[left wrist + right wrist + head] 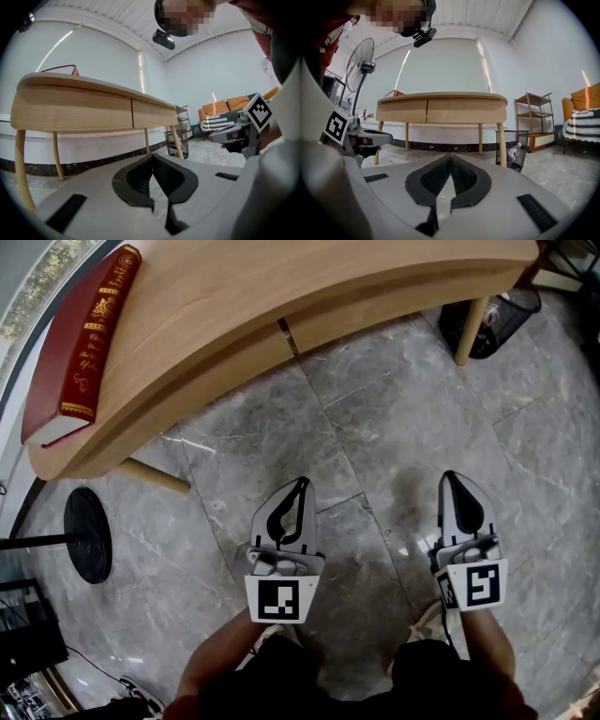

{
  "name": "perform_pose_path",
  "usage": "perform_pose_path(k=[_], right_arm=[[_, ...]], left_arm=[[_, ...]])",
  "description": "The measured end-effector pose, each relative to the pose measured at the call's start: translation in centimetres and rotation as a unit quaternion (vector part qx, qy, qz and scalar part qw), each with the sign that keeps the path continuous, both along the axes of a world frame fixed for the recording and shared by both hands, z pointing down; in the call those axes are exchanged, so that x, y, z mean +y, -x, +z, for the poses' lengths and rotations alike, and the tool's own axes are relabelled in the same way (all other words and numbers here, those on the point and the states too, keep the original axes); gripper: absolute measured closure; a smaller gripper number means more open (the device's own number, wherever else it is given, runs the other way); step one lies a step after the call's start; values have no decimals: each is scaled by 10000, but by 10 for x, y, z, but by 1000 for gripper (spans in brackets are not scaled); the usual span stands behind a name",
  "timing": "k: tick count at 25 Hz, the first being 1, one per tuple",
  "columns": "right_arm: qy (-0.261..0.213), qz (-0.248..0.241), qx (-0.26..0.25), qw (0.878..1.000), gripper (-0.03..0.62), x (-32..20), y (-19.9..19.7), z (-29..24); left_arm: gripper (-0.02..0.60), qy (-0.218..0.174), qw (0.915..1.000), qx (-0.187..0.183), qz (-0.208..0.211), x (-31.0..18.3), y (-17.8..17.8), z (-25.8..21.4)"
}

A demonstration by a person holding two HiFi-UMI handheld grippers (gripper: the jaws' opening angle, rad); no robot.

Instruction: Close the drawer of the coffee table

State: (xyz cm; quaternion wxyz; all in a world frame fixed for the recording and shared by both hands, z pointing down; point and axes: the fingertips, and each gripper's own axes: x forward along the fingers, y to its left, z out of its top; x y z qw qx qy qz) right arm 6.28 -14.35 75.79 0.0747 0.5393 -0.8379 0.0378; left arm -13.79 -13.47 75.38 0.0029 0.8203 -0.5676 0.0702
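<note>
The light wooden coffee table runs across the top of the head view. Its two drawer fronts, left and right, meet at a narrow seam and sit flush with the table's front. In the right gripper view both drawers look level with each other. My left gripper hangs over the marble floor, well short of the table, with its jaws shut and nothing between them. My right gripper is beside it, also shut on nothing. Both point toward the table.
A red book lies on the table's left end. A wire waste bin stands by the right table leg. A fan's black round base sits on the floor at left. A wooden shelf and a sofa are farther right.
</note>
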Motion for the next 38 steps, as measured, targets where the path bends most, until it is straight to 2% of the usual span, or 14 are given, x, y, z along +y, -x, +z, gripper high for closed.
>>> perform_pose_path(k=[5, 10, 11, 14, 15, 18, 23, 26, 32, 35, 38], right_arm=[[75, -319, 102, 9994, 597, -1, 4, 8], [282, -363, 179, 9988, 597, -2, 11, -13], [349, -397, 169, 9985, 597, -2, 12, -22], [473, -538, 59, 9974, 597, 1, 14, -65], [600, -525, 31, 9968, 597, 3, 14, -79], [1094, -558, 71, 9924, 597, 10, 18, -124], [1151, -493, -370, 9914, 597, 9, 31, -241], [1269, -449, -468, 9898, 597, 15, 35, -316], [1482, -480, -707, 9853, 597, 36, 46, -467], [1563, -584, -713, 9834, 597, 54, 48, -531], [1641, -833, -779, 9798, 597, 67, 51, -589]], left_arm=[[574, 134, 9998, 172, 36, -3, 7, 8], [574, 210, 9996, -4, 193, -1, 19, -10], [574, 251, 9992, -133, 293, 1, 20, -18], [574, 411, 9918, -991, 700, 10, 21, -49], [574, 453, 9899, -1123, 738, 12, 22, -65], [574, 576, 9891, -1163, 702, 18, 26, -120], [574, 702, 9904, -1015, 630, 28, 30, -239], [574, 685, 9930, -846, 457, 36, 33, -323], [574, 672, 9966, -460, -123, 61, 44, -473], [574, 850, 9948, -369, -426, 80, 51, -534], [574, 1019, 9898, 72, -992, 84, 70, -612]])
